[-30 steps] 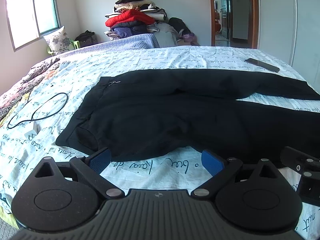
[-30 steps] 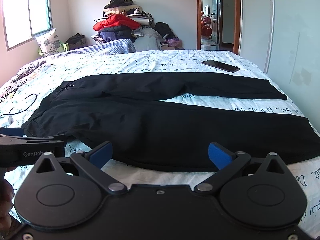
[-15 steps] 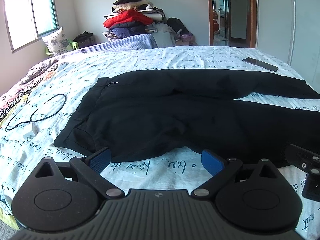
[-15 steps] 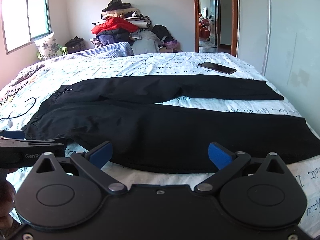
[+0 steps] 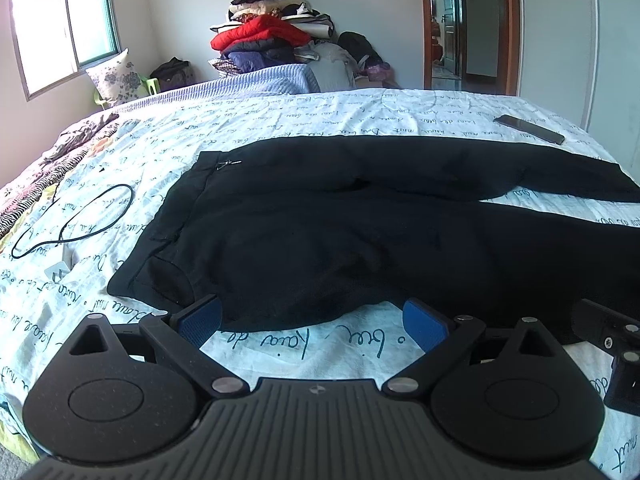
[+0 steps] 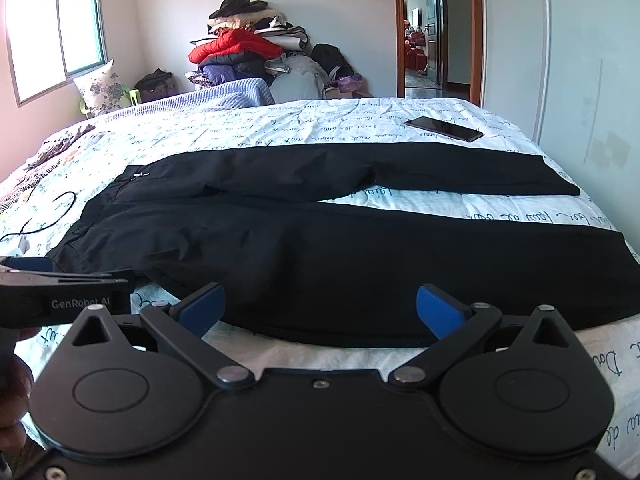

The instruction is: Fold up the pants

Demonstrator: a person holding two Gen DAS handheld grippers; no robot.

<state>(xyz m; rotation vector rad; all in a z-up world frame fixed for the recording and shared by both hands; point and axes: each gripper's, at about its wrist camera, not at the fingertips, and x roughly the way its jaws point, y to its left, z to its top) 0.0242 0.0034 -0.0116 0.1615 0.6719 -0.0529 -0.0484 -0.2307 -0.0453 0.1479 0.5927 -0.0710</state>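
Black pants lie flat on the bed, waistband to the left, the two legs spread apart and running right. My left gripper hovers open at the near hem below the waist area, with nothing between its blue pads. My right gripper is open too, at the near edge of the closer leg, empty. The right gripper's body shows at the right edge of the left wrist view, and the left gripper's side shows at the left of the right wrist view.
The bed sheet is white with script print. A dark phone lies beyond the far leg. A black cable and white charger lie left of the waistband. Piled clothes stand behind the bed; a wardrobe stands right.
Both grippers have drifted slightly, so the pants sit a little differently in each view. The pants have not moved and both grippers stay open.
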